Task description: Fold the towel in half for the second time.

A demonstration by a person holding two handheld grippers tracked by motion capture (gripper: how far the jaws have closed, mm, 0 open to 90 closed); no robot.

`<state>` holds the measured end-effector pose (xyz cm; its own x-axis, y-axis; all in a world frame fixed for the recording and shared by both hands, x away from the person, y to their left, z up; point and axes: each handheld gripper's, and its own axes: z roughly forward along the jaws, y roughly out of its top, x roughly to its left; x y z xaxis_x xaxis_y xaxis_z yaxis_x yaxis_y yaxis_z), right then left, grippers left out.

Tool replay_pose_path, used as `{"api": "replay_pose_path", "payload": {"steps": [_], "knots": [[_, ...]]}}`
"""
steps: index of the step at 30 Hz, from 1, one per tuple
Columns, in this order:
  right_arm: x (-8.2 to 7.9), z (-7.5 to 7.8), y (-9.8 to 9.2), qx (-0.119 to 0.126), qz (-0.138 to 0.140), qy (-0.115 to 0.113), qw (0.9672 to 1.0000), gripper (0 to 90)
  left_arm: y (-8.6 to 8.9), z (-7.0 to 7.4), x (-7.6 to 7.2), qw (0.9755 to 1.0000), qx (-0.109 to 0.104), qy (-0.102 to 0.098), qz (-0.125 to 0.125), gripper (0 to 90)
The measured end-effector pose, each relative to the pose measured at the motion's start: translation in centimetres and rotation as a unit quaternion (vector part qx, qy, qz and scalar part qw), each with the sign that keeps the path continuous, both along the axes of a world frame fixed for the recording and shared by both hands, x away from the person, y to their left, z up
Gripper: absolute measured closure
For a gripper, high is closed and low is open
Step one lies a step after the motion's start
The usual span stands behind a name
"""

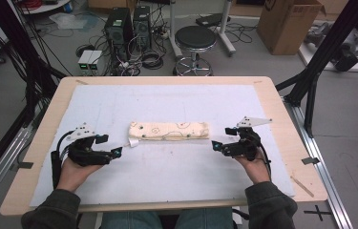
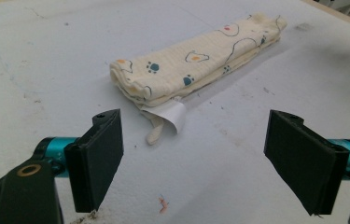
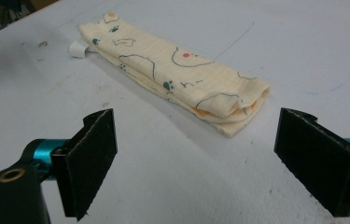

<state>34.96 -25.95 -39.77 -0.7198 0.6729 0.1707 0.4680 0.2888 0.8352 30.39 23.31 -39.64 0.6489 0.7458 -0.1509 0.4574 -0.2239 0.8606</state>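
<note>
A cream cloth [image 1: 169,130] with paw prints is folded into a long narrow strip and lies across the middle of the white mat [image 1: 167,171]. A white label [image 2: 172,115] sticks out of its left end. My left gripper [image 1: 110,145] rests on the mat just left of that end, jaws wide open with nothing between them; the cloth [image 2: 196,60] lies ahead of its jaws. My right gripper [image 1: 223,138] sits just right of the other end, also open and holding nothing, and the cloth [image 3: 172,74] lies a short way beyond its jaws.
The mat covers most of a wooden table [image 1: 38,143]. Beyond the table's far edge stand a black stool [image 1: 195,40], computer towers [image 1: 119,28] with cables, and a cardboard box [image 1: 289,24]. Black frame posts [image 1: 327,52] rise at the right.
</note>
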Motion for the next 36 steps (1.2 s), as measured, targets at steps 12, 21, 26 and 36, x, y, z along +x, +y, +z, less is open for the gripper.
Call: {"api": "replay_pose_path", "payload": {"steps": [12, 21, 26, 36], "knots": [[-1.2, -0.4, -0.9, 0.001, -0.006, -0.001, 1.0000, 12.4, 0.2, -0.7, -1.1, 1.0000, 0.003, 0.002, -0.002, 20.1], [-2.1, -0.8, -1.6, -0.002, -0.009, -0.001, 1.0000, 12.4, 0.2, -0.8, -2.0, 0.9999, 0.007, -0.004, -0.007, 20.0], [-2.6, -1.0, -1.9, -0.001, -0.011, -0.002, 0.9999, 12.4, 0.4, -0.9, -2.4, 0.9999, 0.009, -0.003, -0.009, 19.6], [-3.7, -1.4, -2.6, -0.006, -0.017, -0.005, 0.9998, 12.4, 0.8, -1.1, -3.2, 0.9999, 0.013, -0.005, -0.007, 19.4]]}}
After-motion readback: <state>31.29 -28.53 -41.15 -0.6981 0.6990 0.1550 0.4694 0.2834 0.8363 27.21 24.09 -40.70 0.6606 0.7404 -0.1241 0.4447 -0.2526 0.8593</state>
